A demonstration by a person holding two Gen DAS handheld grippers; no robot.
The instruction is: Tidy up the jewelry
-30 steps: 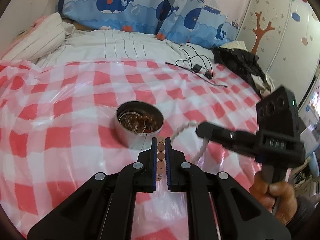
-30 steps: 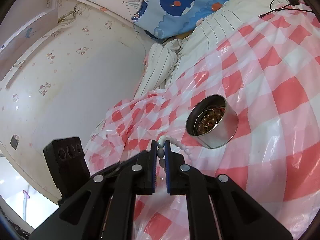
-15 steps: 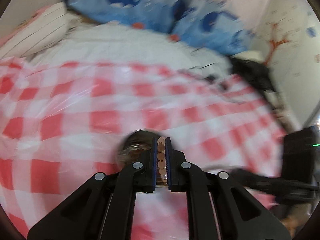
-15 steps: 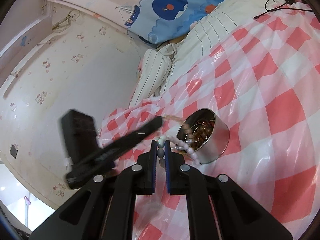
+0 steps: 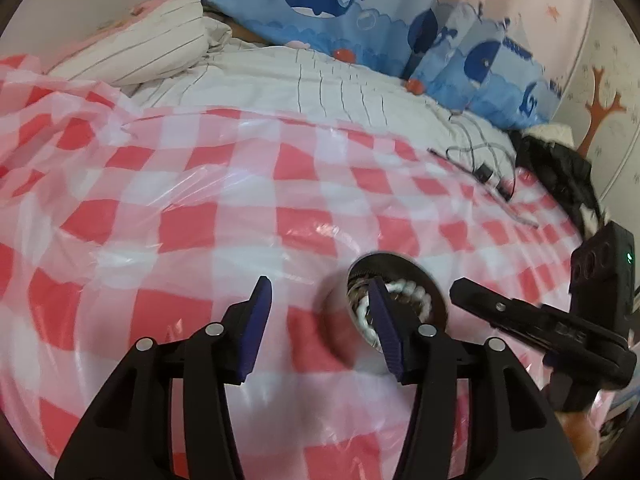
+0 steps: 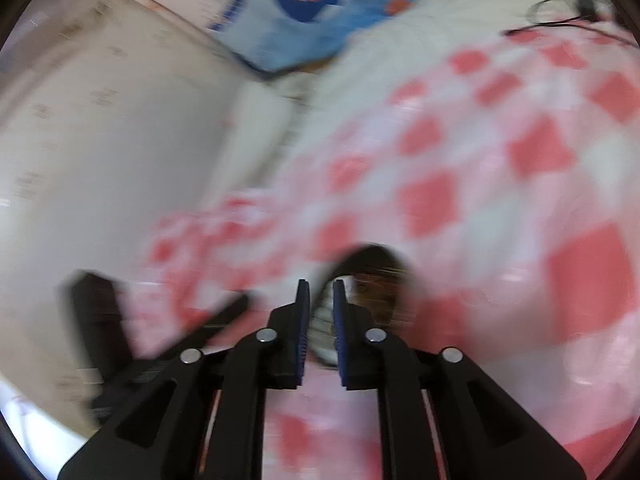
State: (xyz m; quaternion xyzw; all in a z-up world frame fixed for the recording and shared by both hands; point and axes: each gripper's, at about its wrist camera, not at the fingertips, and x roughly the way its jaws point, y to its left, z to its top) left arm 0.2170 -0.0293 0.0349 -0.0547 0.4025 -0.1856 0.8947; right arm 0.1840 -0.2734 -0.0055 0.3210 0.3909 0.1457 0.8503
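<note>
A round metal tin stands on the red-and-white checked sheet. A white bead bracelet lies coiled inside it on top of darker jewelry. My left gripper hangs just left of the tin, its jaws opening wide with nothing between them. My right gripper points at the tin from the right, a little clear of the rim. In the blurred right wrist view my right gripper is opening, a narrow gap between the pads and the tin just beyond. The left gripper is a dark blur on the left.
Whale-print pillows and striped white bedding lie beyond the sheet. A black cable with a plug and dark clothing sit at the far right. A pale wall fills the left of the right wrist view.
Both grippers came in over the tin. The left jaws opened and let go of the brown bead bracelet. The white bracelet left the right jaws, which parted, and now lies in the tin.
</note>
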